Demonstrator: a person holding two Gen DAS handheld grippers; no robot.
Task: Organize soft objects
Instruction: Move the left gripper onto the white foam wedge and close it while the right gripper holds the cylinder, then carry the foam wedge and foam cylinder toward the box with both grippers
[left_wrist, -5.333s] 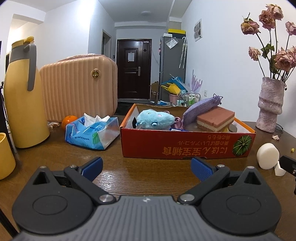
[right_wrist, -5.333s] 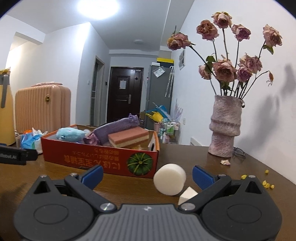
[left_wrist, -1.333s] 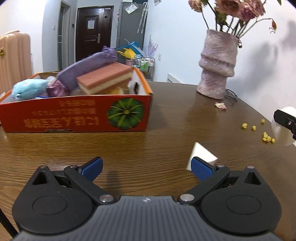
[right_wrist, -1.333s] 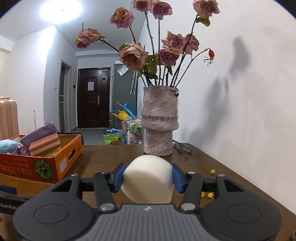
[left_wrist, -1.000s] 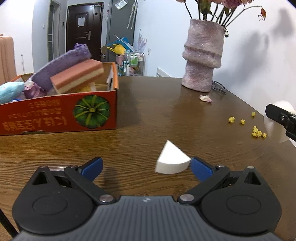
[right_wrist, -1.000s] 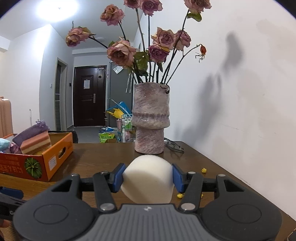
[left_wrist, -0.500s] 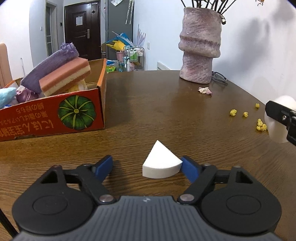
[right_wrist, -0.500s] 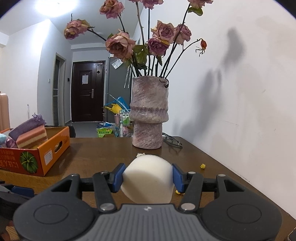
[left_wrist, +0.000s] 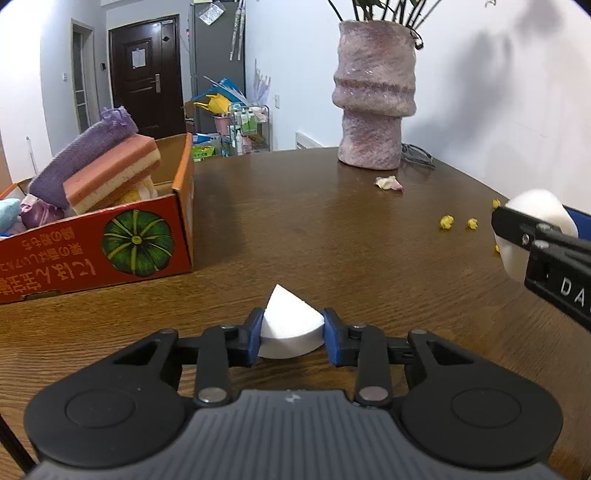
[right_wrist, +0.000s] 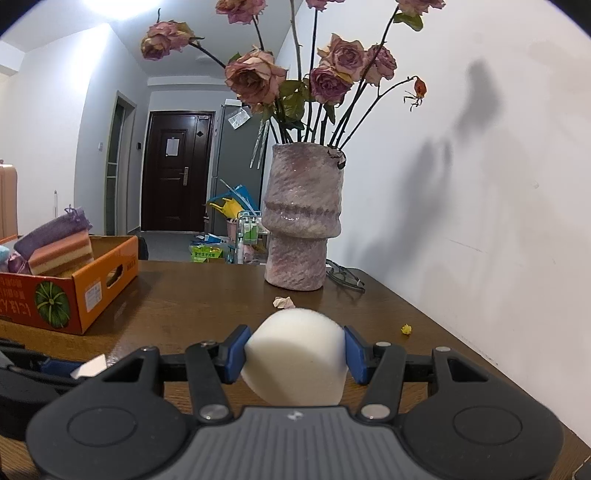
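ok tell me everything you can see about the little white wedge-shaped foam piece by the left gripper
The white foam wedge looks like a quarter cut from a round sponge: two flat sides meeting at a point that faces away from the camera, a curved edge facing it, and a flat top. Its surface is matte, plain and unmarked. It lies flat on the dark wooden table, in front of the orange cardboard box but apart from it. The left gripper is closing on it, its blue pads at both sides.
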